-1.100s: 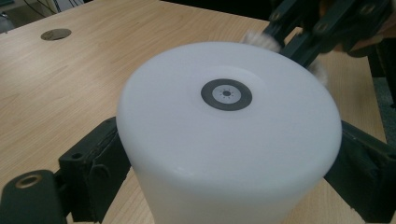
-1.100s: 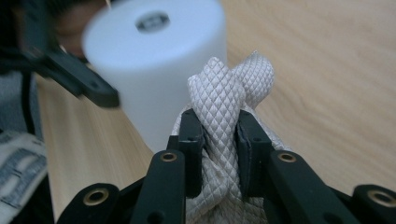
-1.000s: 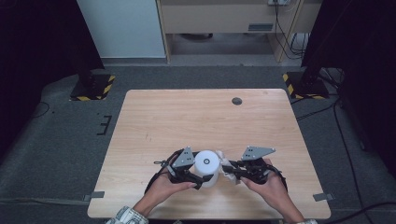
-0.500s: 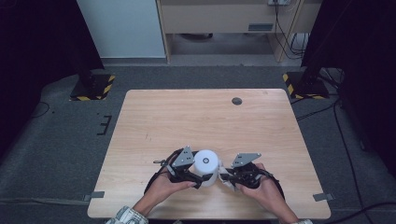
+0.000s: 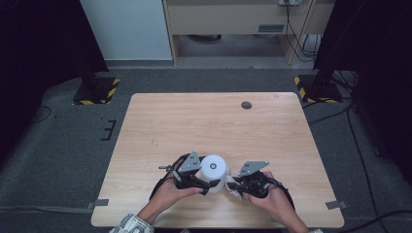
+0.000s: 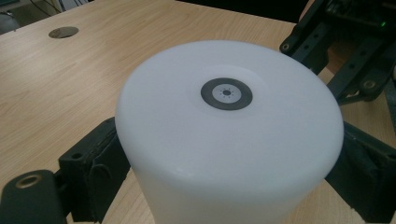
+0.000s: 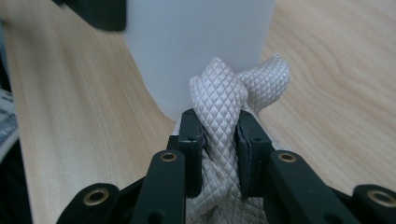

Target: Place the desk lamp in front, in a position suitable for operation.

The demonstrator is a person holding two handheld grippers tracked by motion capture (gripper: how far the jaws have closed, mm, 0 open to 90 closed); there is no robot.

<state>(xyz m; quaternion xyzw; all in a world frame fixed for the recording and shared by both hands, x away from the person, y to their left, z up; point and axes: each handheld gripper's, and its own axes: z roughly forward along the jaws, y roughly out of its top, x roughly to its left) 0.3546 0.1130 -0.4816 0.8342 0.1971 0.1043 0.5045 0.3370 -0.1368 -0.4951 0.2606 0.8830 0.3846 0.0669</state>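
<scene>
A white plastic cylinder with a small grey ring on its top stands near the table's front edge. My left gripper is shut on it, one black pad on each side of its wall. My right gripper is shut on a bunched, quilted whitish cloth. The cloth's tip touches the lower wall of the cylinder on its right side. A hand holds each gripper from the front edge.
The light wooden table has a round grey cable cap at the back right. Dark floor surrounds the table, with stand bases and cables behind it. The right gripper's black linkage shows close beside the cylinder.
My right gripper has come down and to the left with the cloth, up to the cylinder's side. The left gripper and the cylinder have stayed in place.
</scene>
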